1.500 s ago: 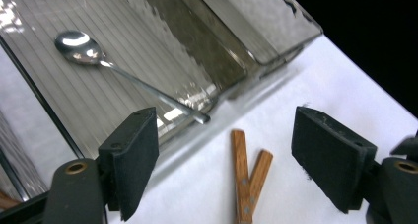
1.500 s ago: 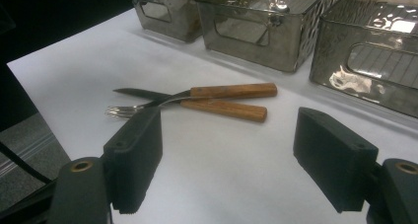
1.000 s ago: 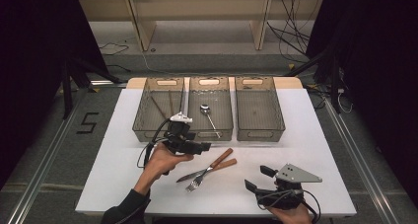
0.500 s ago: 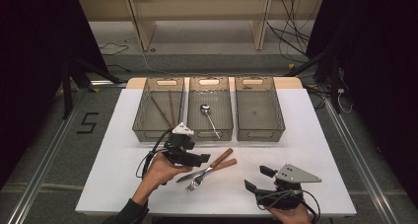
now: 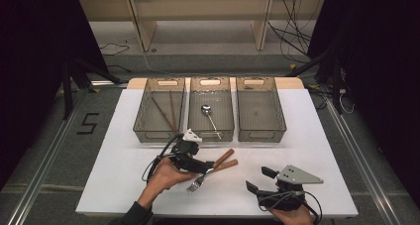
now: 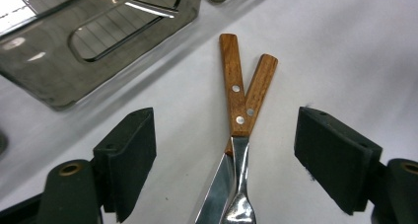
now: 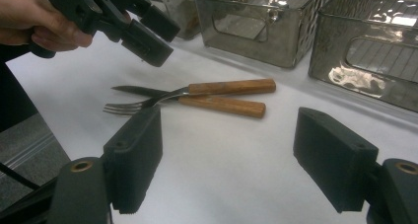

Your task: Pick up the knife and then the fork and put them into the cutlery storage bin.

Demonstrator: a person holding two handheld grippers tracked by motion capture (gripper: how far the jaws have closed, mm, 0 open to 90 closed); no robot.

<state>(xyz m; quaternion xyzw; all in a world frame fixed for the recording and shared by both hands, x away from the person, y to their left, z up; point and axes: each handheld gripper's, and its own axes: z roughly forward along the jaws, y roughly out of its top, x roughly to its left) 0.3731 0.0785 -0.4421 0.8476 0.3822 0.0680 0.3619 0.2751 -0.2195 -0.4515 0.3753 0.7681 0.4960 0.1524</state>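
**Both tongs apart over the cutlery**

Your right tongs [image 5: 258, 179] rest near the desk [image 5: 327, 150] edge, jaws apart, empty. Your left tongs [image 6: 224, 150] hang gaping over the crossed fork [image 5: 198, 182] and knife [image 7: 207, 87]. Beyond, three bins; a spoon [image 5: 210, 114] lies in the middle bin [image 5: 212, 135].

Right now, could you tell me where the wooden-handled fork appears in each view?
High view: fork lower centre, by the left gripper.
Left gripper view: bottom centre, between open jaws.
Right gripper view: left of centre.
Shared landmark: the knife crossed under it.
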